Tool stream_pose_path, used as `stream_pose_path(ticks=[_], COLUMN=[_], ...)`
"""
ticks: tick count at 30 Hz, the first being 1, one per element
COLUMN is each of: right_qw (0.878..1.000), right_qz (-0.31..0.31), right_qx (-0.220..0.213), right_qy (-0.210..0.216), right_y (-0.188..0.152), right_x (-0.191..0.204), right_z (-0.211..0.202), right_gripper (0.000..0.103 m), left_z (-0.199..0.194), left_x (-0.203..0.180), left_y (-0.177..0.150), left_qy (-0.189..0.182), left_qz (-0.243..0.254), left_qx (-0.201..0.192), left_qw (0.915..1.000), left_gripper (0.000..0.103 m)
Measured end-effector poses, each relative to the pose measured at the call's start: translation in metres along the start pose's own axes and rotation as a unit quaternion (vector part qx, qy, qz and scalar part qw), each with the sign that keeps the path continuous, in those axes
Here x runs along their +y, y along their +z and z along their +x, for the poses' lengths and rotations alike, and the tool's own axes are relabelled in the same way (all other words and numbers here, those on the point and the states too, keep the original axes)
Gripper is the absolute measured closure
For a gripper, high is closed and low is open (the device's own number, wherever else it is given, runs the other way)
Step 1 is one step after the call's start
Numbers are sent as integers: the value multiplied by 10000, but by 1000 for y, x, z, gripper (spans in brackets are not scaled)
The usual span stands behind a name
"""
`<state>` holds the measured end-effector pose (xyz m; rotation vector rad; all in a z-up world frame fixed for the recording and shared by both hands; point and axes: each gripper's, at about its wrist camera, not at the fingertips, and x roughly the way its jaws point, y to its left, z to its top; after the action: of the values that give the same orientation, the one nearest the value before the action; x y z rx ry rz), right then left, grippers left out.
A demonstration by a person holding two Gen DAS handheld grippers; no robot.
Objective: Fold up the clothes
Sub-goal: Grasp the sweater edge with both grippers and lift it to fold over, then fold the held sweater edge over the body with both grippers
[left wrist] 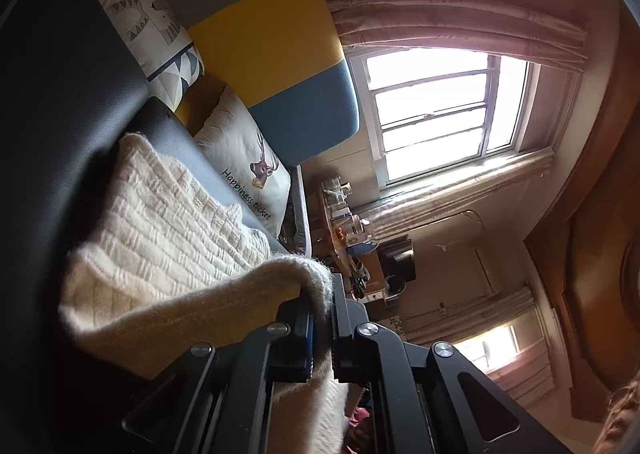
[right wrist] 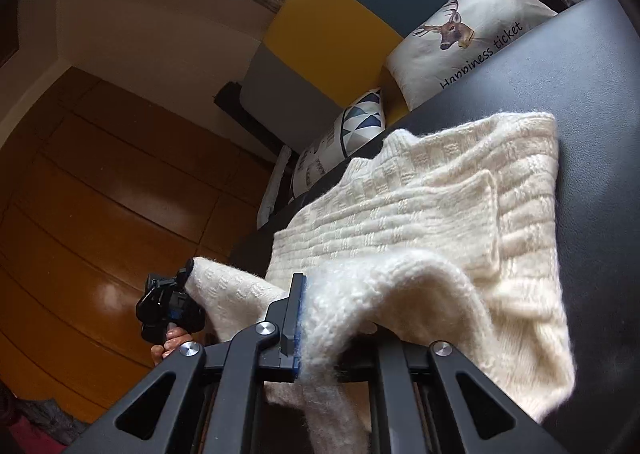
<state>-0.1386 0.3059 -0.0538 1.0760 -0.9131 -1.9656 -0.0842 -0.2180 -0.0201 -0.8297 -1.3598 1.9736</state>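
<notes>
Presently, through the left wrist view, I find the left hand-held gripper (left wrist: 320, 318) clenched on an edge of the cream knitted sweater (left wrist: 168, 213), the wool bunched between its jaws. Most of the garment lies on the dark desk (left wrist: 72, 101), with the held edge lifted clear of it. A deer-print cushion (left wrist: 248, 165) sits beyond, well apart from the work.

Through the right wrist view, I see the right hand-held gripper (right wrist: 316, 318) likewise grasping the sweater's (right wrist: 400, 205) near hem, and the left unit (right wrist: 172, 306) holds the other corner off to the side, past the desk (right wrist: 592, 133) edge. One sleeve is already laid across the body.

My assessment: the step in hand is carrying the hem over toward the collar. I would keep both corners level and evenly spaced, keep the span between them taut without stretching the knit, and lay the edge square before letting go. Risk: one corner sagging would skew the fold.
</notes>
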Motion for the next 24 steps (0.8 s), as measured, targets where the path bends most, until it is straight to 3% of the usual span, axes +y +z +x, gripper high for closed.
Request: stream_pose_path(ticks=[3,5,6,9,12,14,17,18,24], right_qw=[9994,9958,9918,9822,9712,9712,9797,9824,9881], right_qz=[329,904,1272,1864,2350,2293,1932,1805,1516], right_qx=[-66,-95,-140,-216,-310,-437,-362,-323,-31], right_qy=[49,45,34,-126,249,471,397,355,241], right_y=[21,38,46,59,55,50,35,30,-19], right_x=[-15,-34,-48,-86,-114,-119,-114,-111,-94], right_z=[15,26,32,47,54,50,46,45,19], right_gripper=[91,88,78,77,82,82,91,95,96], left_z=[21,32,37,50,64,67,62,60,31], left_x=[7,16,21,55,102,128,145,145,133], left_y=[16,28,34,54,64,60,49,46,5], left_qy=[109,120,92,203,319,642,513,527,828], left_qz=[-72,-225,-322,-1130,-2028,-2344,-2468,-2389,-2006], left_qx=[46,41,15,-158,-206,-237,-290,-288,-132], left_qw=[9999,9997,9994,9933,9785,9697,9673,9692,9761], left_gripper=[97,97,97,97,97,97,94,94,94])
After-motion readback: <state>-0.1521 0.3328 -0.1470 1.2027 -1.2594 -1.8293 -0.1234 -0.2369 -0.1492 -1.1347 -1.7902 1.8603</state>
